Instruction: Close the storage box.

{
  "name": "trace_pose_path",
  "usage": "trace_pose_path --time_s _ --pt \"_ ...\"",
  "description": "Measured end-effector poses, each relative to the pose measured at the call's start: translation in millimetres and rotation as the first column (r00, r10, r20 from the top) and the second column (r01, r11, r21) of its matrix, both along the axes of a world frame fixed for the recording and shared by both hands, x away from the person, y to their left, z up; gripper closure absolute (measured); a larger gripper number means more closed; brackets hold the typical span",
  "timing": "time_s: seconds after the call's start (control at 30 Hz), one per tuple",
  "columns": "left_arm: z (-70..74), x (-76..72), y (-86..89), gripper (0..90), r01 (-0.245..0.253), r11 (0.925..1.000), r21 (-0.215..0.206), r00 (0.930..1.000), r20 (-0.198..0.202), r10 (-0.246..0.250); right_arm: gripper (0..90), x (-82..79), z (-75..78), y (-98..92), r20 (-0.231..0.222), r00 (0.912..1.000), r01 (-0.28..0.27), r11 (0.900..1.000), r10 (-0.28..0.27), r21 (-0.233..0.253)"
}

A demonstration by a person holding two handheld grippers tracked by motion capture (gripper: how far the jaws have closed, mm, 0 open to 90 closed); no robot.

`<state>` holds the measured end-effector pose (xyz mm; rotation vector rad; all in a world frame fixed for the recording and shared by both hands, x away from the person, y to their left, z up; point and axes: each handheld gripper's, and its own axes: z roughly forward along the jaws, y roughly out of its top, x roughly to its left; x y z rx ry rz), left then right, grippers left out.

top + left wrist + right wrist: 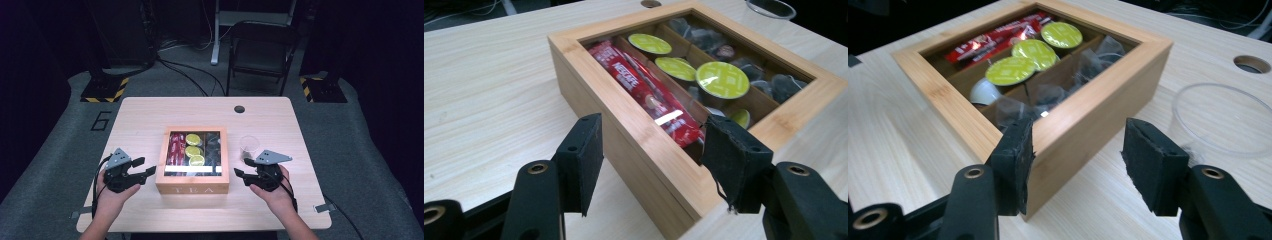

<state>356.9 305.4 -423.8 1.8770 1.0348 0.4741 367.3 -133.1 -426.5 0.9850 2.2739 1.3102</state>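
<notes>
A bamboo tea box (pixel 192 187) with a clear window lid sits closed near the middle of the worktop (pixel 145 112), its front face lettered TEA toward the person. Left of the box, the left hand-held gripper (pixel 145 167) hovers just beside its left wall, jaws spread apart and gripping nothing; in the left gripper view (pixel 651 165) the box's near corner lies between the two pads. Right of the box, the right hand-held gripper (pixel 239 169) is likewise released, jaws parted (pixel 1078 160) around the box's right front corner, perhaps not quite touching it. Through the lid show red coffee sticks (pixel 644 92) in the left compartment, green-topped capsules (pixel 1010 70) in the middle one, and dark tea bags (pixel 1088 65) in the right. A clear plastic cup (pixel 249 146) stands just right of the box.
</notes>
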Motion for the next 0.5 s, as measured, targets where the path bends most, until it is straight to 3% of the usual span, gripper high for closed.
trace_pose_path --time_s 0.2,0.5 --pt "-10.1 10.1 8.6 41.8 -0.047 0.9989 -0.007 0.9989 -0.005 0.047 45.5 4.0 -8.7 -12.4 0.011 0.9988 0.047 0.999 -0.047 -0.021" --pt "-28.4 12.9 21.6 41.8 -0.09 0.9954 -0.035 0.9957 -0.027 0.089 45.5 6.7 -25.8 -17.9 0.003 0.9985 0.055 0.998 -0.055 -0.02"
